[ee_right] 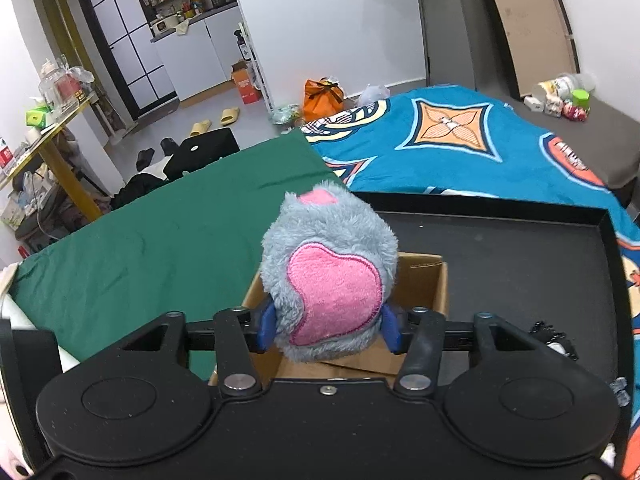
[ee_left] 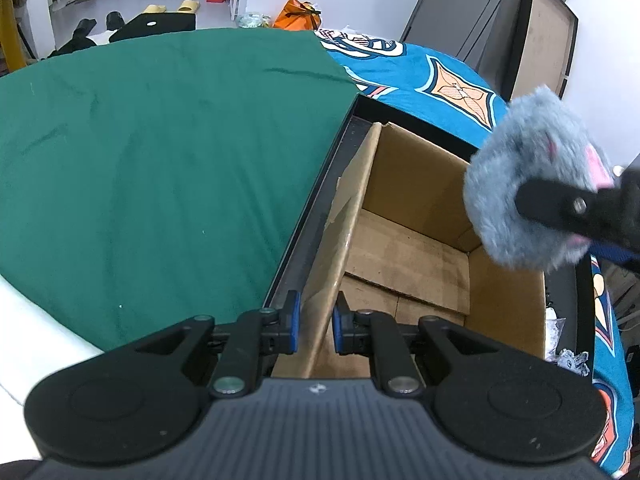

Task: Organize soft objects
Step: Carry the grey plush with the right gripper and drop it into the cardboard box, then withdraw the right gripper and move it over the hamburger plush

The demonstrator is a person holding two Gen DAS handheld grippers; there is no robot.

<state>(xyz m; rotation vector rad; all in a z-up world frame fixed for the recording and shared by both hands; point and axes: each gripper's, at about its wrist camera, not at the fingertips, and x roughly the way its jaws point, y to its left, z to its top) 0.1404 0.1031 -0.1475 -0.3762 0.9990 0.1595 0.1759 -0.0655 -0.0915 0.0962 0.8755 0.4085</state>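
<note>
An open cardboard box (ee_left: 416, 184) stands in a black tray (ee_left: 316, 216); what shows of its inside is bare. My left gripper (ee_left: 316, 322) is shut on the box's upright left flap (ee_left: 352, 208), one blue pad on each side of it. A fluffy grey plush toy (ee_right: 332, 256) with a pink heart patch hangs above the box (ee_right: 424, 284), and my right gripper (ee_right: 328, 330) is shut on its sides. In the left wrist view the same plush toy (ee_left: 520, 152) floats over the box's right rim, with one right finger (ee_left: 552, 208) across it.
The black tray (ee_right: 500, 248) lies on a bed, with a green cloth (ee_left: 160, 140) to the left and a blue patterned blanket (ee_right: 460, 148) behind. Small dark bits (ee_right: 552, 334) lie at the tray's right. Slippers, an orange bag and a laptop are on the floor beyond.
</note>
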